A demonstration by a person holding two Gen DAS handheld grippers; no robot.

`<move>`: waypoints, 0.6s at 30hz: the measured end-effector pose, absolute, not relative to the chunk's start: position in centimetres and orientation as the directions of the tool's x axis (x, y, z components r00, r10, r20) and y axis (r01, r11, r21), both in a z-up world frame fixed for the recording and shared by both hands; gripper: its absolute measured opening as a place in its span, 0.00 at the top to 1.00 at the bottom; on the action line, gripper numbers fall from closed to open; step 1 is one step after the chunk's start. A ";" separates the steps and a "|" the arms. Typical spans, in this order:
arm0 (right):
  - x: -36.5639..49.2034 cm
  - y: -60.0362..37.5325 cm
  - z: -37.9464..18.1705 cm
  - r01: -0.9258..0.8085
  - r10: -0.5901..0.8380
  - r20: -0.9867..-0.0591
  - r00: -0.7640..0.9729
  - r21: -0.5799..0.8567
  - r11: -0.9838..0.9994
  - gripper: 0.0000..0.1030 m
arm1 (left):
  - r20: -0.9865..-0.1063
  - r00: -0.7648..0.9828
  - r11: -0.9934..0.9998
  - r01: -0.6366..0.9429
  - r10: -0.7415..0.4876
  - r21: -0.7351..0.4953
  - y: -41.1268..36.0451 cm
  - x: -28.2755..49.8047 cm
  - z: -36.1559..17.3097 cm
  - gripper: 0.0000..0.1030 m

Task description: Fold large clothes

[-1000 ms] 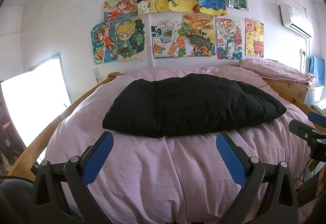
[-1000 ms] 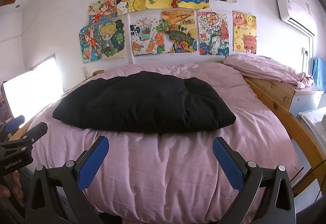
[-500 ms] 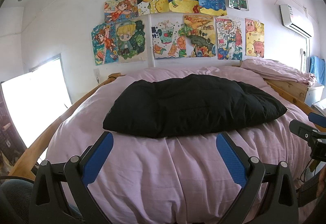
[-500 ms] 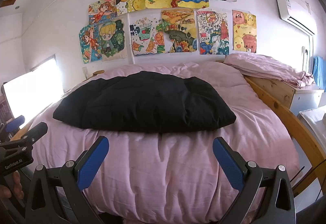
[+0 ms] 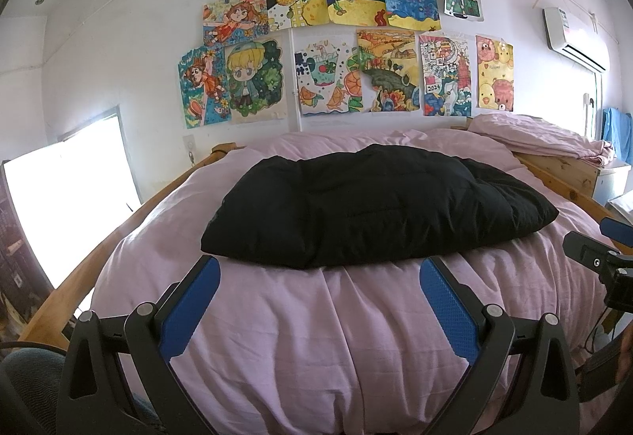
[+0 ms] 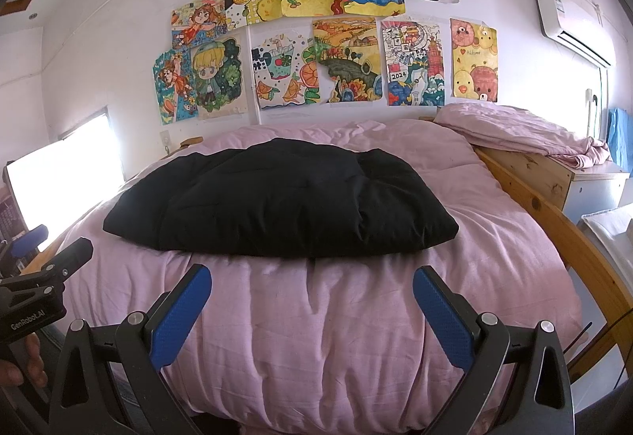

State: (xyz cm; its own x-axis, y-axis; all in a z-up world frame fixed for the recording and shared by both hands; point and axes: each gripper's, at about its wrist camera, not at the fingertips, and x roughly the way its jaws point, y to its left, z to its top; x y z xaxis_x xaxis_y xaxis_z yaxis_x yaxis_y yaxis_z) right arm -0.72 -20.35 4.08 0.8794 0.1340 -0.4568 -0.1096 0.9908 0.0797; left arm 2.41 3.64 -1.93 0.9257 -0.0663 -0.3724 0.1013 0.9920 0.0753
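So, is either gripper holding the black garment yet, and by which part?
Nothing is held. The left gripper and right gripper are both open, short of the black garment lying on the pink bedding.

Bed (image 5: 166,193) w/ wooden frame, covered edge to edge by pink duvet (image 5: 316,336), wrinkled toward near edge. Black padded garment (image 5: 376,209) lies flat on duvet, approx. centre, long side across bed, closer to far edge than near one. Right far corner: bunched pink bedding (image 6: 522,134) heaped on wooden headboard end.
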 end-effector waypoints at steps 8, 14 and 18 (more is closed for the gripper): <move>-0.7 -20.3 4.1 -0.109 0.134 -0.457 0.879 0.082 0.991 0.00 | -0.372 0.926 0.992 0.103 -0.067 0.076 3.8 2.4 -1.9 0.04; -0.7 -20.3 4.1 -0.109 0.134 -0.457 0.879 0.082 0.991 0.00 | -0.372 0.926 0.992 0.104 -0.068 0.077 3.9 2.4 -2.0 0.04; -0.7 -20.3 4.1 -0.108 0.134 -0.457 0.880 0.082 0.991 0.00 | -0.371 0.926 0.992 0.104 -0.068 0.077 3.9 2.5 -2.0 0.04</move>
State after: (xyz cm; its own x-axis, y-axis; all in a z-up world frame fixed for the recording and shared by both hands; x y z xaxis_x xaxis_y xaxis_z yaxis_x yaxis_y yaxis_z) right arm -0.75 -20.32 4.14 0.8796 0.1340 -0.4566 -0.1084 0.9907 0.0819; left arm 2.48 3.89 -2.03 0.9263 -0.0678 -0.3708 0.1035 0.9916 0.0774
